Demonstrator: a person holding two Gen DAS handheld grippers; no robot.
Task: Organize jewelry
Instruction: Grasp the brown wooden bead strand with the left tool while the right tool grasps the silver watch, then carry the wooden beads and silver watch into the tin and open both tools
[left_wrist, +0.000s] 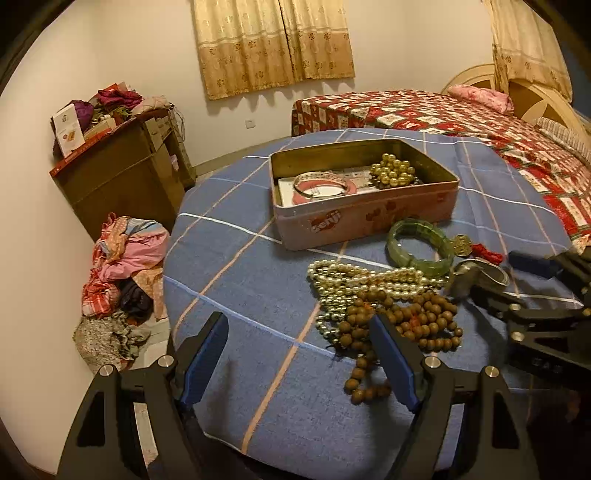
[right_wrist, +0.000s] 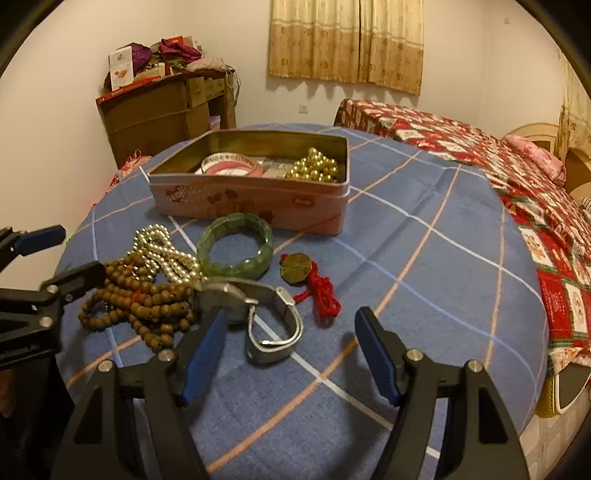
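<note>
An open pink tin (left_wrist: 369, 218) (right_wrist: 251, 201) on the round blue-checked table holds a pink bangle (left_wrist: 321, 186), a silver bangle and gold beads (left_wrist: 393, 171). In front of it lie a green bangle (left_wrist: 419, 245) (right_wrist: 236, 245), a pearl string (left_wrist: 354, 282) (right_wrist: 162, 253), brown wooden beads (left_wrist: 399, 325) (right_wrist: 136, 302), a metal watch (right_wrist: 255, 314) (left_wrist: 476, 275) and a coin charm with red tassel (right_wrist: 306, 277). My left gripper (left_wrist: 299, 354) is open, its right finger over the wooden beads. My right gripper (right_wrist: 290, 350) is open just short of the watch.
A bed with a red patterned cover (left_wrist: 461, 122) (right_wrist: 480, 162) stands to the right. A wooden cabinet (left_wrist: 122, 173) (right_wrist: 162, 114) piled with clothes stands at the back left. More clothes (left_wrist: 122, 280) lie on the floor at the table's left.
</note>
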